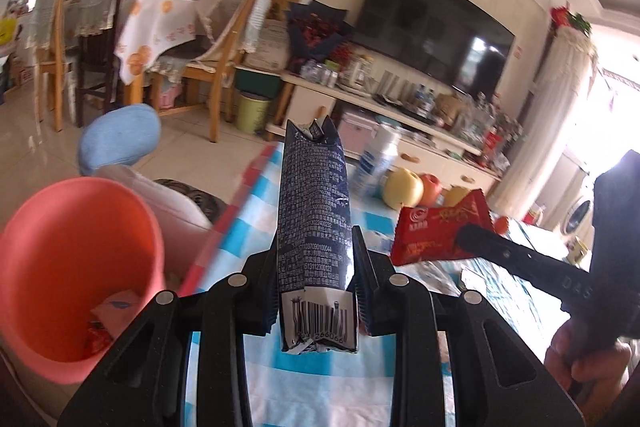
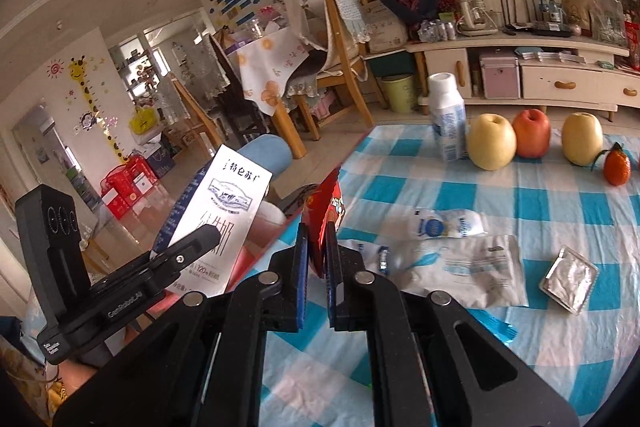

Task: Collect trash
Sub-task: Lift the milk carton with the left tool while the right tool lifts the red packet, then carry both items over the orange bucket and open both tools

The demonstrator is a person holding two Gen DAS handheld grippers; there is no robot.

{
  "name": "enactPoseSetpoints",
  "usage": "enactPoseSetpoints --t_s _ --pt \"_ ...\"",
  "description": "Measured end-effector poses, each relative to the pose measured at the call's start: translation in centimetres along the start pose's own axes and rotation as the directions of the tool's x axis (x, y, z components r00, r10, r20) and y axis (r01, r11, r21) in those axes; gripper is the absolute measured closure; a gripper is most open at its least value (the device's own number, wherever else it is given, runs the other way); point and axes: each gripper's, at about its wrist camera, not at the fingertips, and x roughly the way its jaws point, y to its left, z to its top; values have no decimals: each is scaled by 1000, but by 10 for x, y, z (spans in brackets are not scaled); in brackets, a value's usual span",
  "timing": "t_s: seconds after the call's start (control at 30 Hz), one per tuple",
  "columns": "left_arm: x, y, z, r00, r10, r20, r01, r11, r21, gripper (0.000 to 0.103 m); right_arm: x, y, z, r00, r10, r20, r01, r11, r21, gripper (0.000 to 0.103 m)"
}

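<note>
My left gripper (image 1: 316, 247) is shut on a flattened dark blue milk carton (image 1: 314, 223), held upright over the checked tablecloth (image 1: 280, 379). The same milk carton (image 2: 224, 223) shows its white face in the right wrist view, with the left gripper (image 2: 188, 251) clamped on it. My right gripper (image 2: 318, 243) is shut on a red snack wrapper (image 2: 326, 203). In the left wrist view the red snack wrapper (image 1: 436, 227) hangs from the right gripper (image 1: 468, 235) just right of the carton. A pink trash bin (image 1: 76, 267) stands at lower left beside the table, with scraps inside.
On the checked tablecloth (image 2: 540, 195) lie a crumpled white bag (image 2: 476, 267), a small white pouch (image 2: 444, 223) and a clear foil packet (image 2: 570, 279). A white bottle (image 2: 446, 115), two pears, an apple (image 2: 532, 133) and a mandarin (image 2: 616, 167) line the far edge. Chairs stand beyond.
</note>
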Motion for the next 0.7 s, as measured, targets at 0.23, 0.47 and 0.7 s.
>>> enactPoseSetpoints --t_s 0.23,0.47,0.7 --pt "-13 70 8 976 212 41 -204 967 -153 71 44 79 5 993 106 -57 -111 989 -102 94" --pt "-18 121 10 937 348 -3 -336 902 -270 71 87 133 0 977 167 -129 -185 971 -150 94" --pt "-15 159 8 923 377 -75 -378 855 -354 71 120 156 -6 965 182 -186 -212 965 -157 94"
